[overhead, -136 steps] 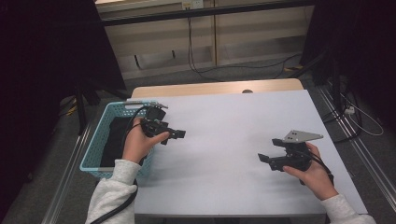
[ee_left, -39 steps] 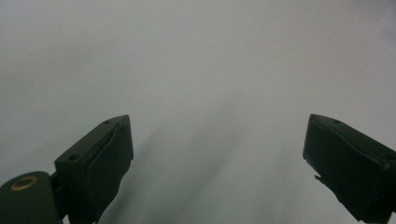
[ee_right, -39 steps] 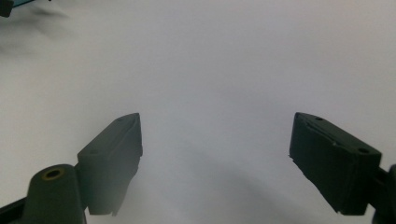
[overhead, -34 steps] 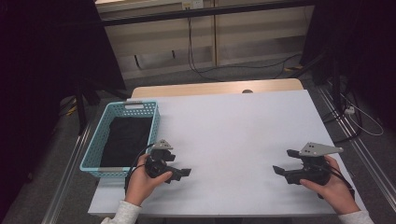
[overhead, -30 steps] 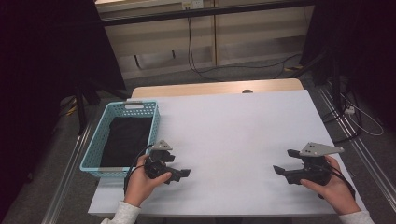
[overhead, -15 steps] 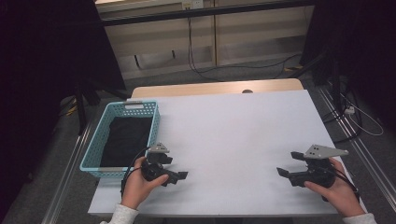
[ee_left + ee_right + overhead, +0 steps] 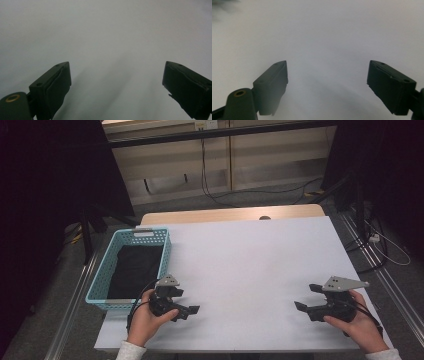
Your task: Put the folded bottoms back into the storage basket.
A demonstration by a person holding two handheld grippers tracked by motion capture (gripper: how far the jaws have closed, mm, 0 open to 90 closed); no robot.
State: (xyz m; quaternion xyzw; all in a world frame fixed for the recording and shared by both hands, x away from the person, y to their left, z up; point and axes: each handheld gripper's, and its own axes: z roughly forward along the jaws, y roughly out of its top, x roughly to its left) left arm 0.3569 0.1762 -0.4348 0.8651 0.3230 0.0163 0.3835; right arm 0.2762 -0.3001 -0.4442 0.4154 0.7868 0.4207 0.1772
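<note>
A person's left hand holds my left gripper point(image 7: 192, 310) low over the white table point(image 7: 250, 265), near its front left corner and just right of a blue basket point(image 7: 131, 265). Its jaws point right and stand wide apart with nothing between them; in the left gripper view point(image 7: 116, 86) only bare table lies ahead. On the front right, my right gripper point(image 7: 302, 299) rests in the right hand, jaws pointing left and open. The right gripper view point(image 7: 327, 85) also has bare white surface between the jaws.
The basket holds a dark folded cloth point(image 7: 131, 270). A wooden strip point(image 7: 230, 214) runs along the table's far edge. Cables lie on the floor beyond the table and at its right side.
My left gripper has drifted slightly toward the front edge of the table and a little right. The right gripper has sunk a touch toward the front edge; both stay open.
</note>
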